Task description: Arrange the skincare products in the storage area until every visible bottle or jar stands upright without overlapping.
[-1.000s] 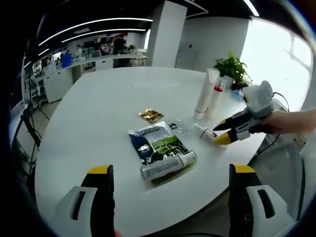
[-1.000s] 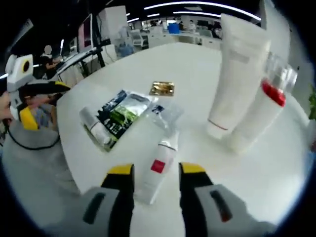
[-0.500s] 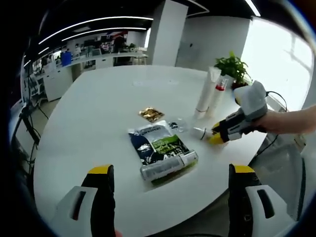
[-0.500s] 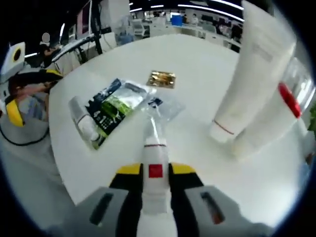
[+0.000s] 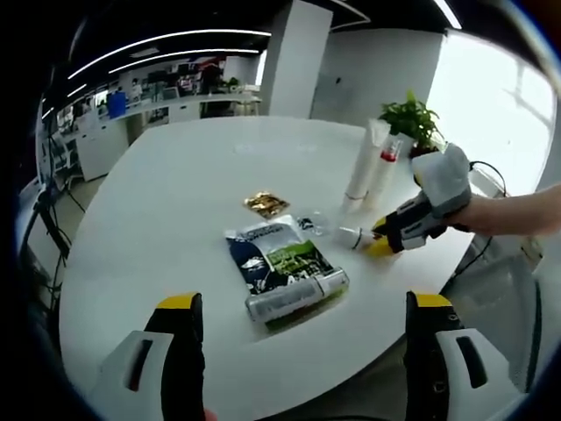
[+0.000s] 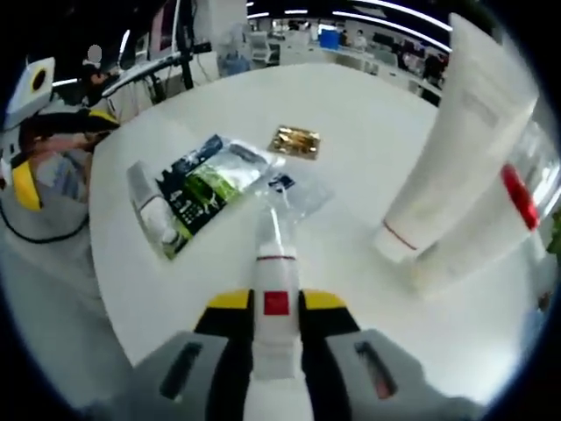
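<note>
The right gripper (image 6: pixel 276 309) pinches a small white bottle (image 6: pixel 274 298) with a red label between its jaws, its nozzle pointing forward over the white table (image 6: pixel 368 132), while the left gripper (image 5: pixel 302 307) hangs back at the table's near edge with jaws spread wide and nothing between them. Ahead and right of the right jaws, two white tubes (image 6: pixel 469 167) already stand upright touching each other; ahead and left, a silver tube (image 5: pixel 294 296) lies flat on a green-and-dark sachet (image 5: pixel 280 256), so uprighting work appears about half done. A gold packet (image 6: pixel 294 140) and a clear pouch (image 6: pixel 298 191), contents hard to make out, lie just beyond the nozzle.
</note>
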